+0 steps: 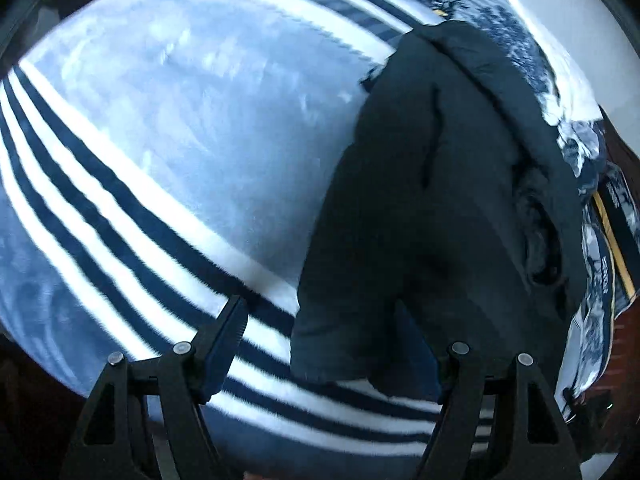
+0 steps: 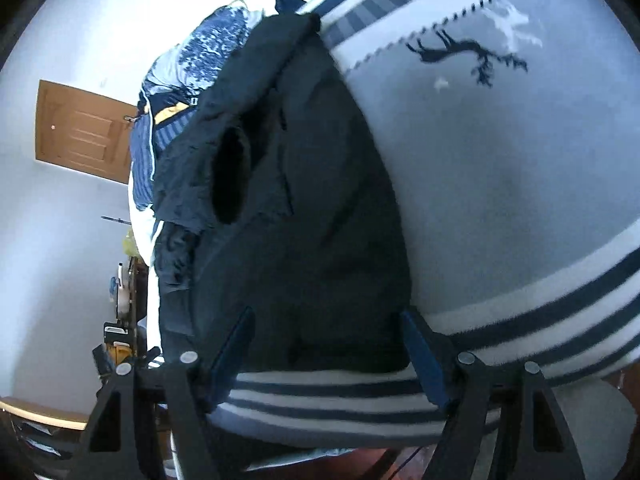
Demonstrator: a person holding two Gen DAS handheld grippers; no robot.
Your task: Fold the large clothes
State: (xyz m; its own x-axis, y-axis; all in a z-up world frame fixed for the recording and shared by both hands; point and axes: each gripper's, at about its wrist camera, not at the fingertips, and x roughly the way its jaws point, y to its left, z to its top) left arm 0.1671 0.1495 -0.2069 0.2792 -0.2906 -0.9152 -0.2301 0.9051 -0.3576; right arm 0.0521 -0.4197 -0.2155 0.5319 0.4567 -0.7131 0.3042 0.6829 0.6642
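Note:
A large dark garment lies on a blue blanket with white and navy stripes. In the left wrist view my left gripper is open just above the blanket; the garment's near corner lies between its fingers, by the right finger. In the right wrist view the same dark garment, with a sleeve opening, fills the middle. My right gripper is open with its fingers on either side of the garment's near edge, over the striped blanket.
Crumpled blue-and-white patterned bedding is piled beyond the garment; it also shows in the left wrist view. A wooden door is in the white wall at left. Cluttered furniture stands beside the bed.

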